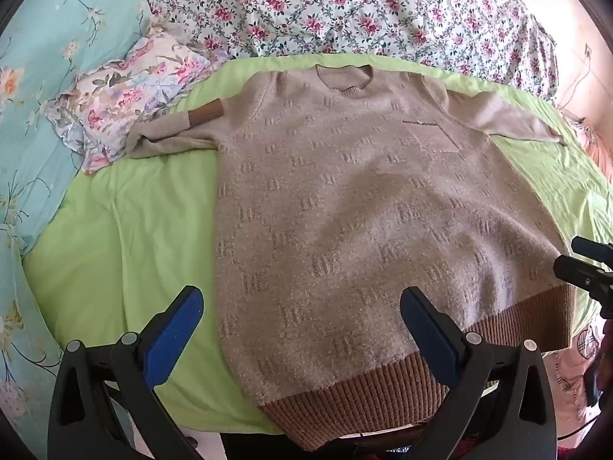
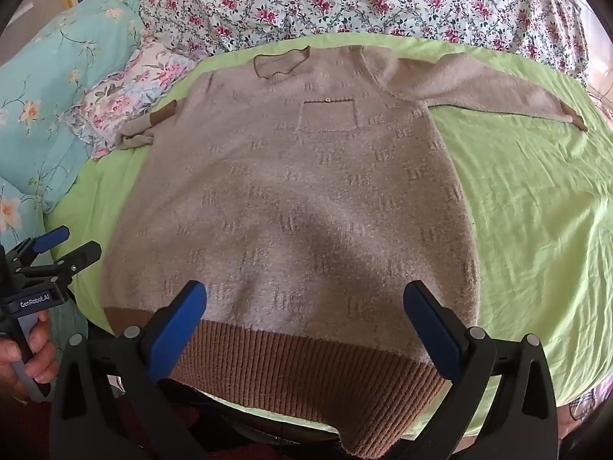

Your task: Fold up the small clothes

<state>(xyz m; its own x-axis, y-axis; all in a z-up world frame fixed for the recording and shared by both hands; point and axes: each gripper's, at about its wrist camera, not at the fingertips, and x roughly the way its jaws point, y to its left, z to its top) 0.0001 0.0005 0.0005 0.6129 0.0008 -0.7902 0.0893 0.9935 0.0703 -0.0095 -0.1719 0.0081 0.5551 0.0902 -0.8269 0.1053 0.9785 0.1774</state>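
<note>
Centrally, a green sheet covers the bed and bears the beige sweater, laid flat and face up with its collar far from the cameras and its brown ribbed hem hanging over the near edge. One sleeve stretches out sideways on the sheet; the other sleeve is doubled back beside a floral pillow. A chest pocket sits below the collar. Above the hem, the left gripper and the right gripper both tilt downward, blue fingers spread wide, nothing between them, clear of the knit. A hand grasps the left gripper's handle.
</note>
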